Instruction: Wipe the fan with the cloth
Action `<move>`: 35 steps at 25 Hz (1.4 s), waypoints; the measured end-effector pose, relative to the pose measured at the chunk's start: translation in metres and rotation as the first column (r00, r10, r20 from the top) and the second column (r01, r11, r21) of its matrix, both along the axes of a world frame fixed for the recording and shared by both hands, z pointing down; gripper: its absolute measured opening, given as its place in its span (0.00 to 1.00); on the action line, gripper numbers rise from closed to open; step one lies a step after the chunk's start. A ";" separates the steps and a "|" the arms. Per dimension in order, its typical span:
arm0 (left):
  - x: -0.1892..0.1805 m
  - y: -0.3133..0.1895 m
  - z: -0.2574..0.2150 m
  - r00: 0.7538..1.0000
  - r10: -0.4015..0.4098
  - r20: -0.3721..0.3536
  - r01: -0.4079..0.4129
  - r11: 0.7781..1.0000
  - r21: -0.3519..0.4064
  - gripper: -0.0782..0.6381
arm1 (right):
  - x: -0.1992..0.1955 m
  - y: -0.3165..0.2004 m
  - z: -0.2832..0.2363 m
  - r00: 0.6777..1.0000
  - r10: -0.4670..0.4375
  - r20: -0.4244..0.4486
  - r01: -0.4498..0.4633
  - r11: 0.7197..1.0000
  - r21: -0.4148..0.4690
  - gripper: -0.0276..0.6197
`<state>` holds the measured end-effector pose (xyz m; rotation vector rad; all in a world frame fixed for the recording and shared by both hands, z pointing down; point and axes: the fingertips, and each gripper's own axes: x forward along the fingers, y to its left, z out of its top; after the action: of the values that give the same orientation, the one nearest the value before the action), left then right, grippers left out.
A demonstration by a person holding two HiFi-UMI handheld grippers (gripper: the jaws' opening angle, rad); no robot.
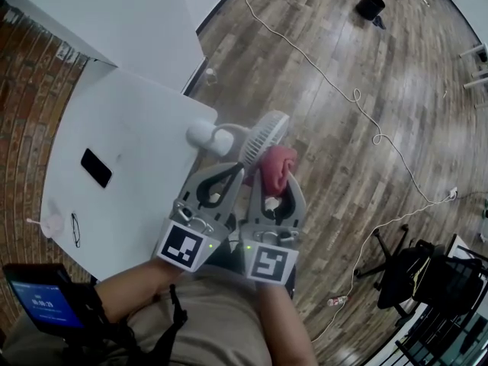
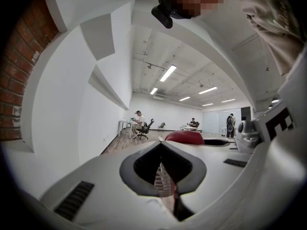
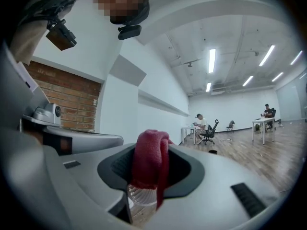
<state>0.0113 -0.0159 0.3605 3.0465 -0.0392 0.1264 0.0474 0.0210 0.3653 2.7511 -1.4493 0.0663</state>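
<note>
A small white fan [image 1: 261, 133] stands on its base at the right edge of the white table [image 1: 130, 120], its round grille facing the grippers. My right gripper [image 1: 277, 183] is shut on a red cloth [image 1: 276, 165], which bulges out past the jaw tips against the grille's lower right. In the right gripper view the cloth [image 3: 149, 161] hangs between the jaws of that gripper [image 3: 151, 145], with the fan grille [image 3: 139, 195] behind it. My left gripper [image 1: 231, 172] is shut, its tips at the fan's lower edge. The left gripper view shows grille ribs [image 2: 163, 180] behind the closed left gripper [image 2: 161, 145]. Whether it pinches the fan is unclear.
A black phone [image 1: 96, 168] and a pair of glasses [image 1: 75, 229] lie on the table's left part. A white cable [image 1: 358, 97] snakes over the wooden floor to the right. A black office chair [image 1: 396, 269] stands lower right and a black bin [image 1: 370, 4] far off.
</note>
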 end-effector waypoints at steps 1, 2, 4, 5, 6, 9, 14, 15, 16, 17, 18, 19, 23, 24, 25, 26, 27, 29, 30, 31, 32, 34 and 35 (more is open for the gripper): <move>0.000 -0.001 0.000 1.000 0.002 0.000 -0.002 1.000 -0.001 0.11 | 0.001 -0.001 -0.001 1.000 0.003 0.000 -0.003 1.000 0.001 0.30; 0.000 -0.002 0.000 1.000 0.003 -0.001 -0.003 1.000 -0.002 0.11 | 0.002 -0.002 -0.002 1.000 0.005 -0.002 -0.005 1.000 0.002 0.30; 0.001 -0.003 0.001 1.000 0.002 0.000 -0.002 1.000 -0.008 0.11 | 0.005 -0.003 -0.004 1.000 0.007 -0.011 -0.007 1.000 -0.001 0.30; 0.001 -0.004 0.002 1.000 0.002 0.003 -0.002 1.000 -0.013 0.11 | 0.007 -0.004 -0.005 1.000 0.008 -0.016 -0.008 1.000 -0.005 0.30; 0.002 -0.005 0.003 1.000 0.001 0.006 -0.001 1.000 -0.019 0.11 | 0.010 -0.004 -0.006 1.000 0.008 -0.020 -0.008 1.000 -0.008 0.30; 0.005 -0.008 0.001 1.000 -0.009 0.005 0.009 0.999 -0.039 0.11 | 0.016 -0.006 -0.011 1.000 0.010 -0.024 -0.011 1.000 -0.019 0.30; 0.012 -0.010 -0.002 1.000 -0.007 -0.004 0.007 0.999 -0.040 0.11 | 0.024 -0.007 -0.011 1.000 0.013 -0.014 -0.013 1.000 -0.025 0.30; 0.013 -0.011 -0.002 1.000 -0.007 -0.005 0.007 0.999 -0.041 0.11 | 0.025 -0.007 -0.012 1.000 0.012 -0.014 -0.013 1.000 -0.024 0.30; 0.013 -0.012 -0.002 1.000 -0.007 -0.006 0.007 0.999 -0.042 0.11 | 0.026 -0.008 -0.013 1.000 0.012 -0.017 -0.012 1.000 -0.022 0.30; 0.014 -0.012 -0.002 1.000 -0.007 -0.005 0.007 0.999 -0.044 0.11 | 0.028 -0.009 -0.014 1.000 0.011 -0.020 -0.012 1.000 -0.020 0.30; 0.014 -0.013 -0.002 1.000 -0.008 -0.004 0.008 0.999 -0.046 0.11 | 0.029 -0.009 -0.015 1.000 0.010 -0.021 -0.011 1.000 -0.019 0.30; 0.014 -0.014 -0.001 1.000 -0.009 -0.003 0.009 0.999 -0.049 0.11 | 0.030 -0.010 -0.016 1.000 0.009 -0.021 -0.009 1.000 -0.018 0.30; 0.016 -0.013 -0.001 1.000 -0.010 0.004 0.010 0.999 -0.047 0.11 | 0.034 -0.012 -0.018 1.000 -0.004 -0.022 0.003 1.000 -0.029 0.30; 0.016 -0.013 -0.001 1.000 -0.010 0.007 0.010 0.999 -0.048 0.11 | 0.035 -0.013 -0.018 1.000 -0.008 -0.029 0.007 0.999 -0.032 0.30; 0.016 -0.013 0.000 1.000 -0.011 0.014 0.011 0.999 -0.049 0.11 | 0.036 -0.015 -0.018 0.999 -0.013 -0.039 0.011 0.999 -0.034 0.31; 0.015 -0.014 0.001 1.000 -0.013 0.020 0.014 0.999 -0.051 0.11 | 0.037 -0.017 -0.019 0.999 -0.018 -0.051 0.016 0.999 -0.036 0.30; 0.015 -0.017 0.001 1.000 -0.017 0.022 0.018 0.998 -0.055 0.11 | 0.038 -0.021 -0.019 0.998 -0.023 -0.061 0.020 0.999 -0.037 0.31; 0.013 -0.021 -0.001 1.000 -0.027 0.017 0.028 0.997 -0.067 0.11 | 0.039 -0.026 -0.019 0.998 -0.026 -0.065 0.024 0.999 -0.039 0.31; 0.012 -0.022 -0.002 1.000 -0.027 0.015 0.029 0.997 -0.074 0.11 | 0.039 -0.028 -0.018 0.998 -0.024 -0.063 0.021 0.999 -0.039 0.31; 0.012 -0.023 -0.002 1.000 -0.027 0.013 0.028 0.997 -0.079 0.11 | 0.039 -0.029 -0.018 0.998 -0.019 -0.061 0.017 0.999 -0.036 0.31; 0.011 -0.026 -0.002 1.000 -0.029 0.007 0.029 0.997 -0.078 0.11 | 0.039 -0.031 -0.018 0.998 -0.015 -0.056 0.013 0.999 -0.034 0.31; 0.011 -0.033 -0.004 0.999 -0.043 -0.016 0.042 0.998 -0.052 0.11 | 0.037 -0.033 -0.013 1.000 -0.019 -0.021 0.018 0.998 -0.052 0.31; 0.012 -0.034 -0.005 0.999 -0.046 -0.025 0.045 0.998 -0.040 0.11 | 0.037 -0.033 -0.009 1.000 -0.022 0.002 0.022 0.997 -0.069 0.31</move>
<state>0.0235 -0.0502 0.3558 3.0047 -0.1036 0.0832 0.0843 -0.0117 0.3562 2.6810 -1.4486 0.1152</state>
